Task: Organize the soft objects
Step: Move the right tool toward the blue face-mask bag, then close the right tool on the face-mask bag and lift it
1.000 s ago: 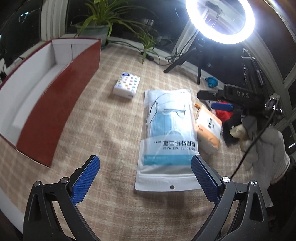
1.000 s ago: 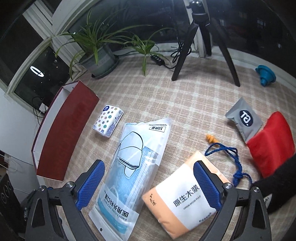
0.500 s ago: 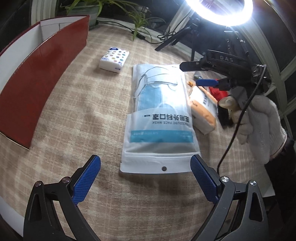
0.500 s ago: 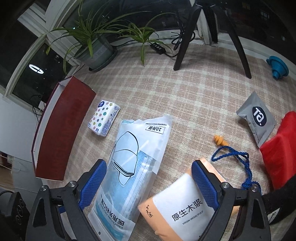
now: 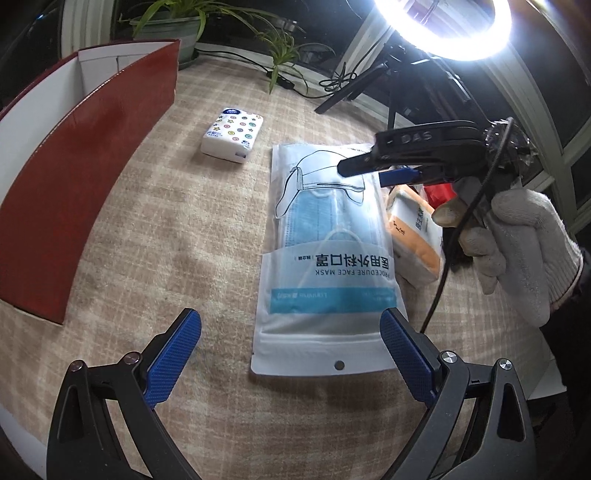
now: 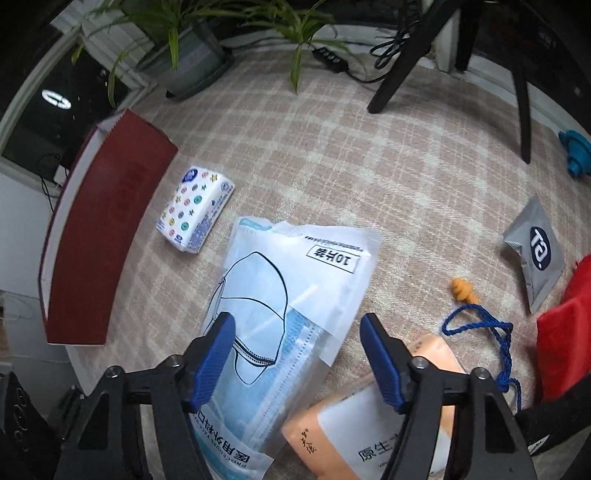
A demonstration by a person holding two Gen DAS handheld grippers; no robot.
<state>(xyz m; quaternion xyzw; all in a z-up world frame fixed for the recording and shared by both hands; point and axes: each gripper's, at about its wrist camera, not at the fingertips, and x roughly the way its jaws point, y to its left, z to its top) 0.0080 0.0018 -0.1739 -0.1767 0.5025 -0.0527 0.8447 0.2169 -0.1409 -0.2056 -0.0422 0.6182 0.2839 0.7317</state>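
A face mask pack (image 5: 328, 254) lies flat on the checked cloth, also in the right wrist view (image 6: 280, 317). My left gripper (image 5: 290, 354) is open and empty, just short of the pack's near end. My right gripper (image 6: 297, 354) is open and hovers over the pack's far half; it shows in the left wrist view (image 5: 391, 168) held by a gloved hand. An orange tissue pack (image 6: 373, 428) lies beside the mask pack, also in the left wrist view (image 5: 415, 229). A small star-printed tissue pack (image 5: 233, 134) lies farther left, also in the right wrist view (image 6: 195, 208).
A red box with white inside (image 5: 74, 177) stands at the left (image 6: 103, 236). A grey sachet (image 6: 537, 254), orange earplugs on a blue cord (image 6: 476, 325), a red cloth item (image 6: 565, 339) and a blue funnel (image 6: 574, 151) lie right. Potted plant (image 6: 192, 62), tripod legs (image 6: 399, 70) and ring light (image 5: 443, 26) stand behind.
My right gripper has moved left from the orange tissue pack to over the mask pack, its jaws a little narrower. My left gripper has drawn nearer the mask pack's end.
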